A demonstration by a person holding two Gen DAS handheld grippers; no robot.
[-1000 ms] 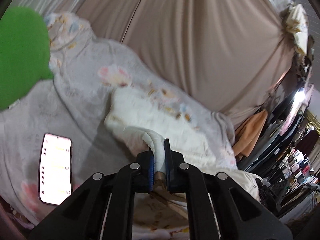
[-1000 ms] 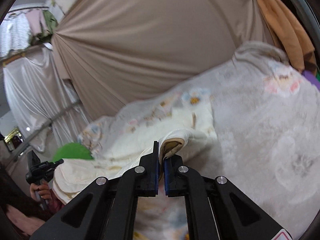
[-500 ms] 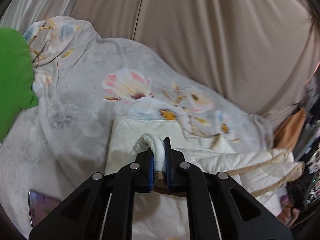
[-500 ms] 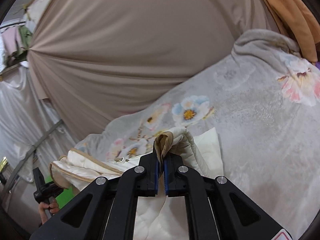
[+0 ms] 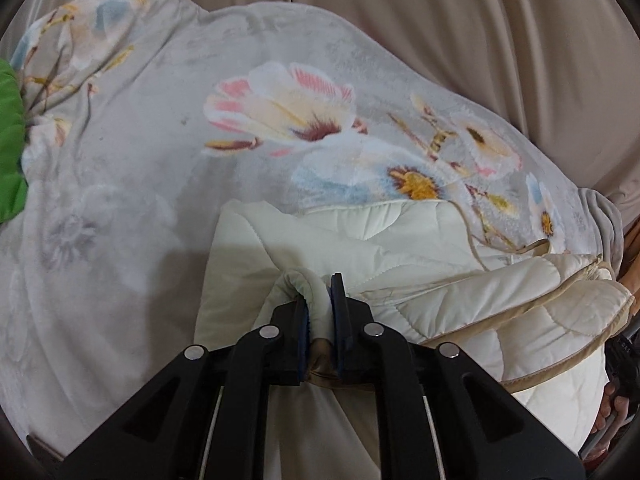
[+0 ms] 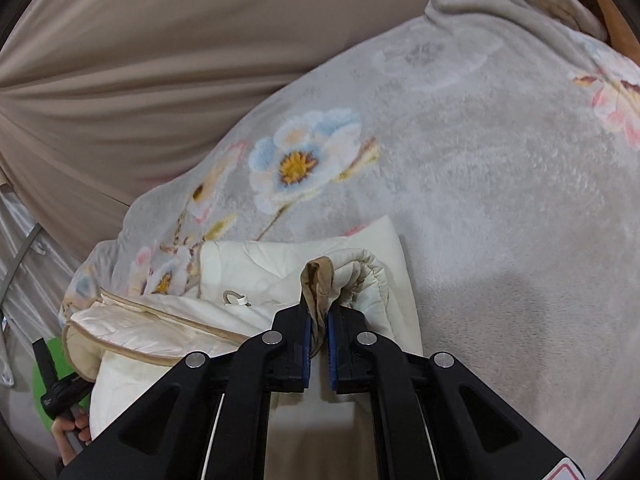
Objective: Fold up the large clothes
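Both the left gripper (image 5: 319, 307) and right gripper (image 6: 319, 316) are clamped on the cream quilted garment (image 5: 420, 264), which lies on the floral blanket (image 5: 160, 160); it looks puffy, soft and light (its bound tan edges seem the surest hold).

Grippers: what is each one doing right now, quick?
Left gripper: closed on the cream garment.
Right gripper: closed on the garment's tan-trimmed edge.

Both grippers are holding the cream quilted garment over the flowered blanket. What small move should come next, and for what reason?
Probably lower both ends onto the part already lying flat. The left gripper and right gripper each pinch an edge of the cream quilted garment, raised over its lower layer on the floral blanket. The fold looks carried across, so setting it down would complete it.
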